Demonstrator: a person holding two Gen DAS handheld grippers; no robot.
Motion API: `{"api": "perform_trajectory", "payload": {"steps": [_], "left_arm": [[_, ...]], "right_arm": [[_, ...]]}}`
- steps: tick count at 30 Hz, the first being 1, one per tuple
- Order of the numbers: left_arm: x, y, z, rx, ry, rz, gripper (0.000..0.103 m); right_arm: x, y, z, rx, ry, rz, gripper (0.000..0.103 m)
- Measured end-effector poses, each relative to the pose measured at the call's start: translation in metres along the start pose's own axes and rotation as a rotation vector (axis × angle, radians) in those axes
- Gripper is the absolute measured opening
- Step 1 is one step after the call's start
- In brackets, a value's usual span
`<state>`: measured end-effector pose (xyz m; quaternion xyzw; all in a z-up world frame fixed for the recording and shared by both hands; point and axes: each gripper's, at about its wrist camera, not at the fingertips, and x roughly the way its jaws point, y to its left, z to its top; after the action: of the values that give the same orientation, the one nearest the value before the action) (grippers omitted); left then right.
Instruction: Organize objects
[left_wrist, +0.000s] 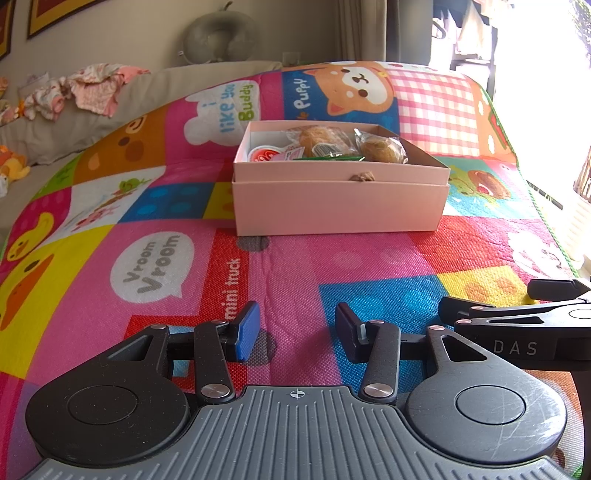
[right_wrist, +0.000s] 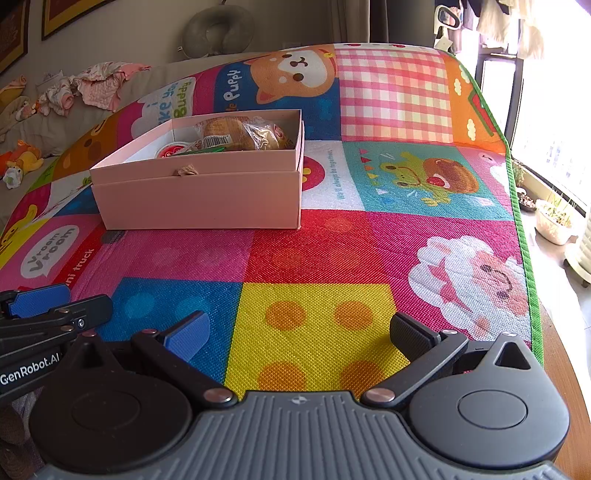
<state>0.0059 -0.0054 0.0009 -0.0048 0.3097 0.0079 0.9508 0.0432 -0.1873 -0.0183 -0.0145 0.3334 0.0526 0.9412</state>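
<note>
Nearest the cameras, the left gripper (left_wrist: 295, 332) is being held low over the patchwork play mat (left_wrist: 332, 258), its blue-padded fingers (left_wrist: 248, 329) parted by a moderate gap with nothing between them. The right gripper (right_wrist: 299, 332) is being held just beside it, its jaws spread much wider and likewise empty, above a yellow square with orange dots. Each gripper is being caught at the edge of the other's view, side by side and near one another.

Further out on the mat, the pink box (left_wrist: 340, 199) is being shown open and nested in its own lid, which is sitting under it as a wider base. A small brown tuft is showing at the middle of its front wall. Inside, two wrapped buns (left_wrist: 380, 147) are being kept toward the far right, and a red-topped cup (left_wrist: 263, 153) is being kept at the left, with a green strip lying across the front.

Beyond the mat, crumpled clothes (left_wrist: 92, 88) are being left on a grey sofa, and a grey neck pillow (left_wrist: 221, 37) is being propped by the wall.
</note>
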Motion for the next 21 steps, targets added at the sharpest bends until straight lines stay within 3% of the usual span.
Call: {"api": "perform_trajectory", "payload": {"steps": [21], "left_arm": [[0.0007,0.0004,0.0003,-0.007,0.000,-0.006,0.050]], "right_arm": [[0.0000,0.0000,-0.0001,0.000,0.000,0.000,0.103]]}}
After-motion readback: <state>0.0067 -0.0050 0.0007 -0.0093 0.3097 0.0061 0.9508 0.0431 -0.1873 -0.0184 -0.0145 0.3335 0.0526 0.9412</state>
